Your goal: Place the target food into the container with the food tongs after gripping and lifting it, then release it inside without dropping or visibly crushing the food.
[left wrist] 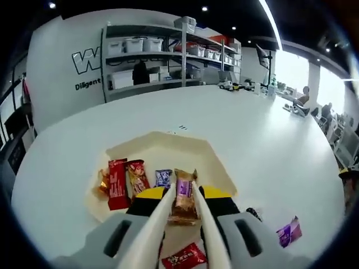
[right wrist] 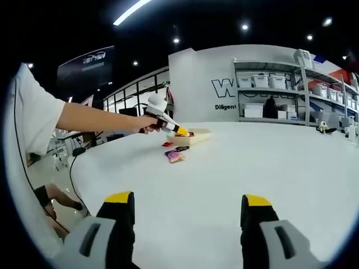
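Left gripper view leaves me unsure of a few things: the left gripper [left wrist: 184,216] carries two pale tong blades [left wrist: 157,224], and its own body hides the near edge of the cream tray [left wrist: 168,143] and whatever lies beneath it. A red packet [left wrist: 184,259] at the bottom is cut off between the blades, and I cannot tell whether it lies on the surface [left wrist: 252,140] or in the tray.

The tongs are closed on a brown-and-purple snack packet [left wrist: 184,197], pinched at both long sides; the wrapper looks uncrushed. It sits at the blade tips, over the near part of the tray; I cannot tell if it touches the tray floor.

Inside the tray, along its left side, I see an orange sweet [left wrist: 103,182], a tall red bar [left wrist: 117,184], a red-and-yellow packet [left wrist: 137,176] and a small blue packet [left wrist: 163,177], close together. A purple packet [left wrist: 289,231] lies well apart on the bare surface.

Right gripper view shows my right gripper [right wrist: 188,218] with jaws spread wide, nothing between them, over the near edge. Far across, a person's hand [right wrist: 150,124] holds the other gripper at the tray [right wrist: 196,136], with small packets [right wrist: 175,156] beside it, too small to read.
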`<state>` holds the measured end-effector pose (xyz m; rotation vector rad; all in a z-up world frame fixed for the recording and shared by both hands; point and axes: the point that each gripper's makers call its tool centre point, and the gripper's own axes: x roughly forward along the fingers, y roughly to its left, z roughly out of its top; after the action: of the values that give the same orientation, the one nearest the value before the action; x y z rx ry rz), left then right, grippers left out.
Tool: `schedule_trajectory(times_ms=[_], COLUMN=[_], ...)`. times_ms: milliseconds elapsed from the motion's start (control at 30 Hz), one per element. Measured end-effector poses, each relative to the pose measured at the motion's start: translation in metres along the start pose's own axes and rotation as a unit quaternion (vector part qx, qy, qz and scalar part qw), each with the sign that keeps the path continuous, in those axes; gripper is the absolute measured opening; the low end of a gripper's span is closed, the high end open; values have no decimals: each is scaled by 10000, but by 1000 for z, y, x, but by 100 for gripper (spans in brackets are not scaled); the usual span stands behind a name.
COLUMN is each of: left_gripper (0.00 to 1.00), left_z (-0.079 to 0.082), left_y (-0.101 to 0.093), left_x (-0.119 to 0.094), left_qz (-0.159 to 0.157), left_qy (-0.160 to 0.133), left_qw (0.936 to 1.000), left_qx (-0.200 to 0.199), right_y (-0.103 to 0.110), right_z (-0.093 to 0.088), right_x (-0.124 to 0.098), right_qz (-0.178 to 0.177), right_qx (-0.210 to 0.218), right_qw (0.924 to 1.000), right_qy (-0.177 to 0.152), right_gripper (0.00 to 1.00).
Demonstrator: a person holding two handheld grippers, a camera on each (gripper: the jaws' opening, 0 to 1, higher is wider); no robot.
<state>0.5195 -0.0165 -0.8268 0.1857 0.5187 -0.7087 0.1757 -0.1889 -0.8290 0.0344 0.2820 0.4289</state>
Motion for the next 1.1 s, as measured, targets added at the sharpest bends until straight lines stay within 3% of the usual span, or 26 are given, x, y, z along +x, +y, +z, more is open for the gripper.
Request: schedule_trajectory(times_ms=[200, 600, 1100], left_gripper=[16, 20, 22], left_z=[2, 7, -24], left_y=[6, -2, -17], left_x=[-6, -44, -79], left_qz=[166, -89, -310], left_qy=[-12, -118, -160], left_qw=[9998, 9995, 9978], left_qx=[118, 279, 568], right_y=[2, 11, 30], right_z=[1, 7, 8], right_x=[-2, 3, 6], right_qz=[-10, 90, 252], right_qx=[-9, -97, -192], right_qw=[10000, 9999, 9995], right_qy=[-15, -48, -54], right_gripper=[75, 75, 74])
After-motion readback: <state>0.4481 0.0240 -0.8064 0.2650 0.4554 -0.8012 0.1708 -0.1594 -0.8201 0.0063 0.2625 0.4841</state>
